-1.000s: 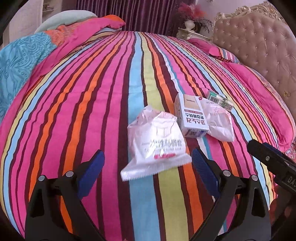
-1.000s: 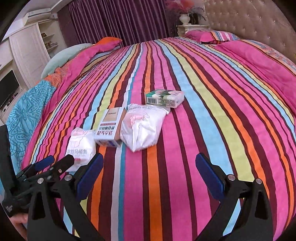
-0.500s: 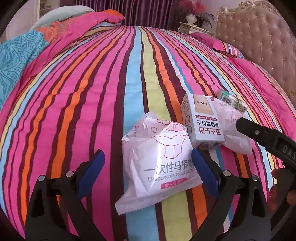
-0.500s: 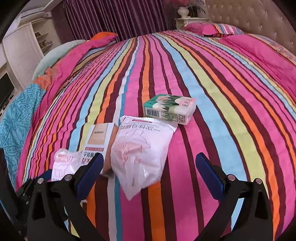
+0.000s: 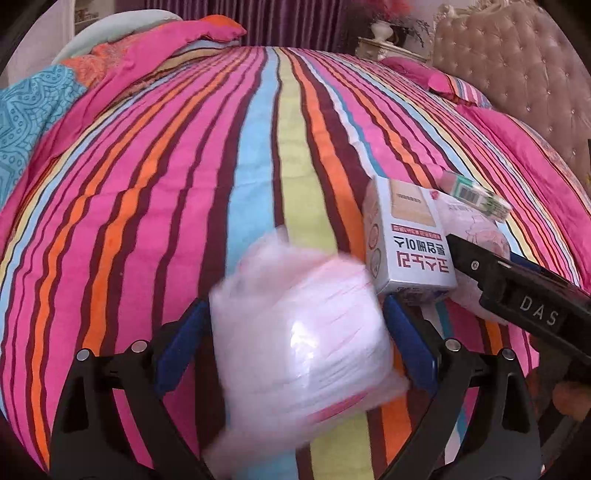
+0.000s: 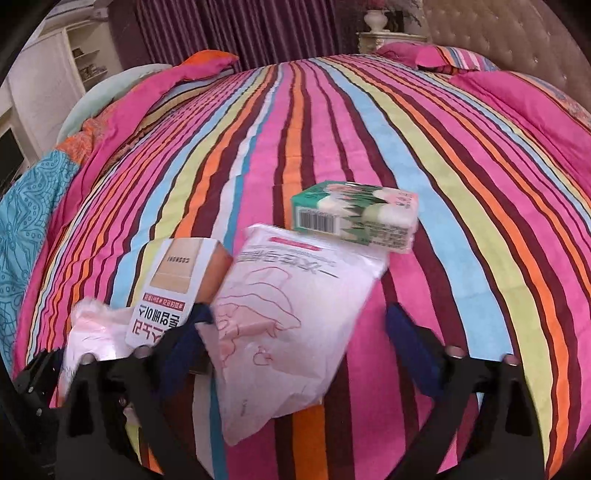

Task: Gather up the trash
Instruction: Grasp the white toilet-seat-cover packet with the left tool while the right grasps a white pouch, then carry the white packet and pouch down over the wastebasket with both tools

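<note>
Several pieces of trash lie on the striped bedspread. My left gripper (image 5: 295, 332) is open, its jaws on either side of a white and pink plastic packet (image 5: 299, 339), which is blurred. My right gripper (image 6: 295, 332) is open around a second white and pink packet (image 6: 291, 325). A white and tan carton (image 6: 173, 284) lies between the two packets; it also shows in the left wrist view (image 5: 406, 243). A green and white tissue pack (image 6: 354, 214) lies just beyond the second packet. The right gripper's black body (image 5: 517, 295) shows at the right of the left wrist view.
The bed has a tufted beige headboard (image 5: 517, 74) and pink pillows (image 6: 436, 55) at the right. A blue patterned blanket (image 6: 26, 221) and folded bedding (image 5: 147, 48) lie at the left. Purple curtains (image 6: 240, 26) and a white cabinet (image 6: 55, 74) stand behind.
Both grippers have moved forward and down. The left jaws now straddle the first packet, the right jaws the second. The jaws stay open.
</note>
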`<state>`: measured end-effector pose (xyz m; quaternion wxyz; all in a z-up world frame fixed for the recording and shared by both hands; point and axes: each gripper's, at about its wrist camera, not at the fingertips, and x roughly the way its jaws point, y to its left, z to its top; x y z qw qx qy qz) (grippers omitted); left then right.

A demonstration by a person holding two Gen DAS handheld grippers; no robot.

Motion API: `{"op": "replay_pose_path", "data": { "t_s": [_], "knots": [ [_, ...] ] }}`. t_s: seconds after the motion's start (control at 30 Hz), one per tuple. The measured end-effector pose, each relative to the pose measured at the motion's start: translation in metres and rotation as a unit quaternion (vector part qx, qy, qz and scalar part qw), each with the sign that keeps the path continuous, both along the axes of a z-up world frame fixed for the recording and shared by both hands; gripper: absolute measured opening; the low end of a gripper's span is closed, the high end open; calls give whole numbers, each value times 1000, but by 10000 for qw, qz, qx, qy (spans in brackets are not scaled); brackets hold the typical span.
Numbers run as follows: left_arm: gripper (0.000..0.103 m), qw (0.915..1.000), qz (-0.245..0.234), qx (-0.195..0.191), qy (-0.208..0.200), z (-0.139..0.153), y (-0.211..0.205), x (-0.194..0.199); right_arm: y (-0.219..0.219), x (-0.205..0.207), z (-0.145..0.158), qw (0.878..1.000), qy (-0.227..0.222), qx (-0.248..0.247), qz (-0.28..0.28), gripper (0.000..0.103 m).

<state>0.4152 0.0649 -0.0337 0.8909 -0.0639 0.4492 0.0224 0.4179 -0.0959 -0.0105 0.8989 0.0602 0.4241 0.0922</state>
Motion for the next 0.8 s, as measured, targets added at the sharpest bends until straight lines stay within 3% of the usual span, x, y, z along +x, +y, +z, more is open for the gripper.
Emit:
{"op": "replay_pose_path", "data": {
  "t_s": [0.1, 0.27, 0.8],
  "knots": [
    [83, 9999, 42, 99, 16, -2, 0, 1, 4, 2, -1, 9999, -4, -88, 116, 67],
    [75, 9999, 28, 113, -47, 0, 5, -5, -2, -7, 2, 9999, -67, -88, 104, 58],
    [75, 9997, 104, -77, -217, 26, 10, -80, -39, -94, 23, 9997, -191, 137, -95, 57]
  ]
}}
